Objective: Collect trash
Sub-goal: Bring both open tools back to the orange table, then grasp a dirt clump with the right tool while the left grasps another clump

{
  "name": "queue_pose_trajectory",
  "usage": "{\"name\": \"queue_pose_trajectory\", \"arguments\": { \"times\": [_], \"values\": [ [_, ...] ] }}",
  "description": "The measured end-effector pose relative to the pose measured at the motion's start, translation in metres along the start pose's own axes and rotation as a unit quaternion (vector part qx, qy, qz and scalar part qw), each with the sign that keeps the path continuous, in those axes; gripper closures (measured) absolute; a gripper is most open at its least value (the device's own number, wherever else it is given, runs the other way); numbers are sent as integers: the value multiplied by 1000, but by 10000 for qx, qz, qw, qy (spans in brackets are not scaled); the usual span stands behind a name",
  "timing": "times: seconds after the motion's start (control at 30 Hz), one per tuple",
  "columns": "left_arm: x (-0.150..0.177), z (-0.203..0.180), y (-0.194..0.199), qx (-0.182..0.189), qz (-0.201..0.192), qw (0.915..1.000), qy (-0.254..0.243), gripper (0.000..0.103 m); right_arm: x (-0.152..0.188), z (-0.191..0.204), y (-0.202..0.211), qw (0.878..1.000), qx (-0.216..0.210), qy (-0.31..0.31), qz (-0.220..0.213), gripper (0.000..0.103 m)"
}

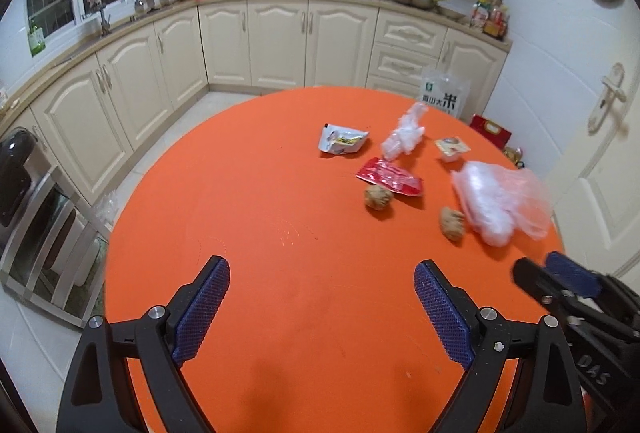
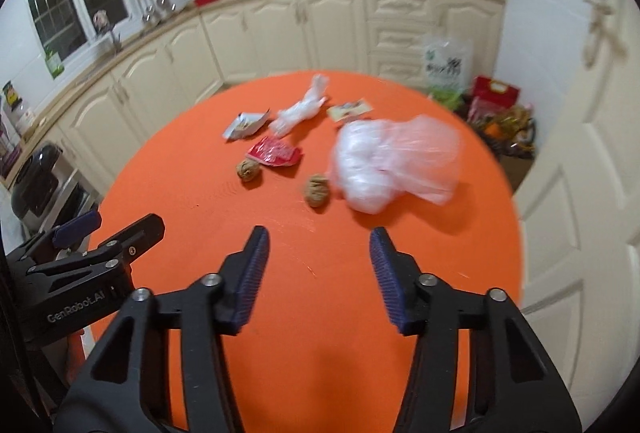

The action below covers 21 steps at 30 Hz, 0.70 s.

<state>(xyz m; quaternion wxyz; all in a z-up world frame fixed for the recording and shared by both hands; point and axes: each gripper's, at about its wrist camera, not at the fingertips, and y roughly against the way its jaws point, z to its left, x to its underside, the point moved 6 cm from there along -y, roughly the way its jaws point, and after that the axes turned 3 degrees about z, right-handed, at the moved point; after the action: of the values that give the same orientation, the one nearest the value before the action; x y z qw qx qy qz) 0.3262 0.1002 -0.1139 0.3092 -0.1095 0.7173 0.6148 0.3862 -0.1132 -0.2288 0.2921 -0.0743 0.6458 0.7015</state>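
Trash lies on the far right part of a round orange table: a white snack packet, a red wrapper, a twisted clear plastic scrap, a small cup with a printed lid, two brown crumpled balls and a big clear plastic bag. My left gripper hangs open over bare table, well short of the trash. My right gripper is open with nothing between its fingers; the nearer brown ball and the bag lie just beyond it.
Cream kitchen cabinets curve behind the table, with a stove and pans on the counter. A white door stands at the right. A rice sack and red boxes sit on the floor past the table. A chair stands at the left.
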Motion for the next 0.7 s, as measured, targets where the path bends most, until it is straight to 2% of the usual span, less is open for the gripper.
{"name": "queue_pose_trajectory", "arguments": {
  "times": [0.07,0.17,0.4,0.6,0.63,0.7],
  "values": [
    [-12,3,-15,66,147,9999,-34,13,-6,1,-25,9997,-28,17,228,65],
    [-36,9,-38,253,339,9991,-27,13,-14,2,-55,9985,-117,36,531,71],
    [-69,36,-82,559,748,9956,20,13,-31,-4,-96,9965,-31,76,837,72],
    [-96,36,-111,642,872,9941,-80,13,-35,-5,-101,9965,-59,202,810,73],
    [-101,36,-116,609,863,9944,-80,13,-36,-6,-102,9966,6,230,795,78],
    [-101,33,-123,633,903,9938,-106,16,-38,-6,-102,9964,25,288,791,80]
  ]
}}
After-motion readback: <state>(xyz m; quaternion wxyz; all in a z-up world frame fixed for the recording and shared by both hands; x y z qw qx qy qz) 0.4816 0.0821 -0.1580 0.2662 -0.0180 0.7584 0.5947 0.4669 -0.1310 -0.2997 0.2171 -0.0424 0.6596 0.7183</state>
